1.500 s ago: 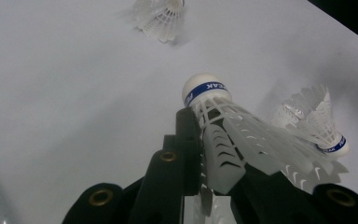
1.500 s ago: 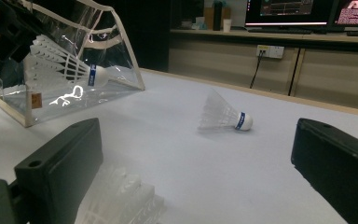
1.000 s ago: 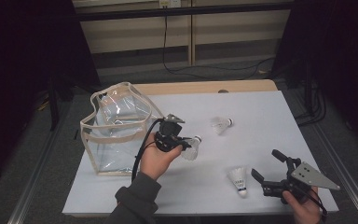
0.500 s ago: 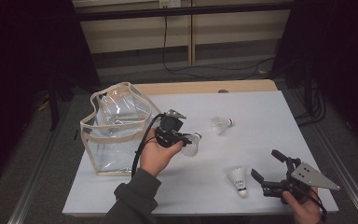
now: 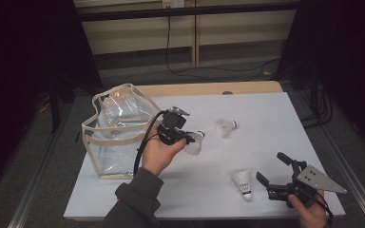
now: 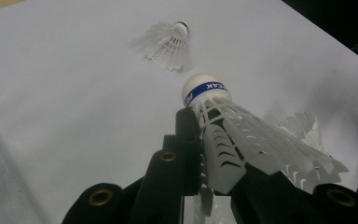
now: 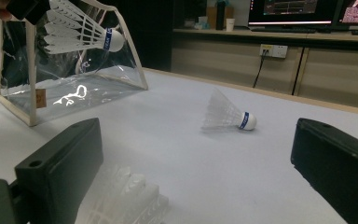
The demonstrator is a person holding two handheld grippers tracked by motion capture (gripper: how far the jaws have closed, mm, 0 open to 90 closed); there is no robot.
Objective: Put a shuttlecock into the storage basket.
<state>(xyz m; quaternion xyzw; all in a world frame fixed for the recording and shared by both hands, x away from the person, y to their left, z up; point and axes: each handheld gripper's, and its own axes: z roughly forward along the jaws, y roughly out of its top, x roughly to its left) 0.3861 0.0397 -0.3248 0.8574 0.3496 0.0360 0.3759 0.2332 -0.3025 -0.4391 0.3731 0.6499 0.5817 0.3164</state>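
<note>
Shuttlecock (image 5: 194,143) sits clenched in left tool (image 5: 180,137), raised off the worktop (image 5: 266,118), cork pointing away from the hand, skirt back between the jaws. Clear bag (image 5: 116,128) stands just left of that hand, mouth upward (likely destination, so the move turns leftward and over the rim). Left hand far nearer. Right tool (image 5: 273,171) rests released at the near right, another shuttlecock (image 5: 243,183) just beside it; a third (image 5: 225,127) lies farther back. Nothing blocks the path.
</note>
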